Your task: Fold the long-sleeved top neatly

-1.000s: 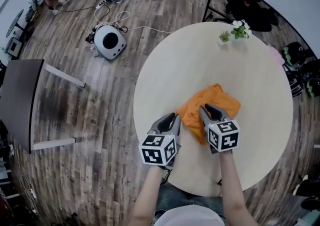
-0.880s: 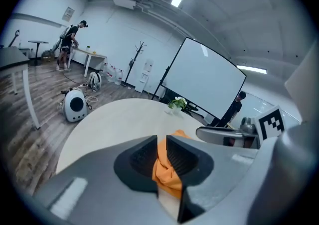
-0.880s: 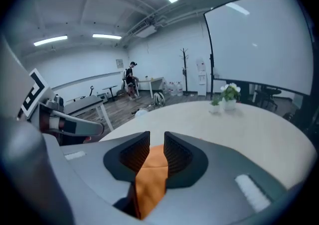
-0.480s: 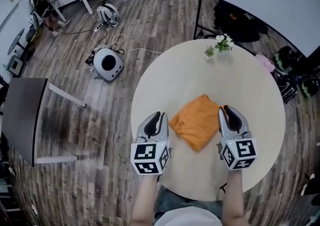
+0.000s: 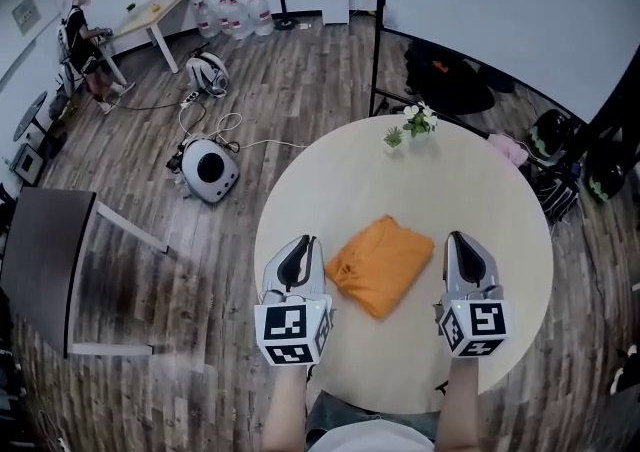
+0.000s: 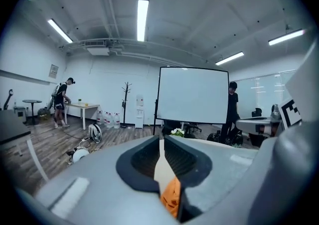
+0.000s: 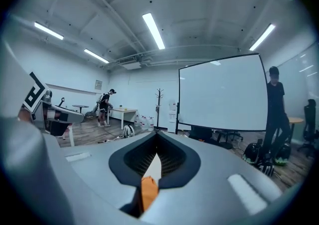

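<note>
Wood floor goes all around the round pale bench (image 5: 480,190). The orange long-sleeved top (image 5: 383,262) lies in the middle of the frame. It is folded into a small pad, a bit crooked, with one corner pointing down. The left hand-held gripper (image 5: 297,246) is near its left side and the right hand-held gripper (image 5: 462,240) is near its right side. Neither touches it. Both have their jaws closed tight and hold nothing. The fold looks nearly done, I think. To finish well, come down slowly, press the loose edges flat and line up the corners without dragging the pad.
</note>
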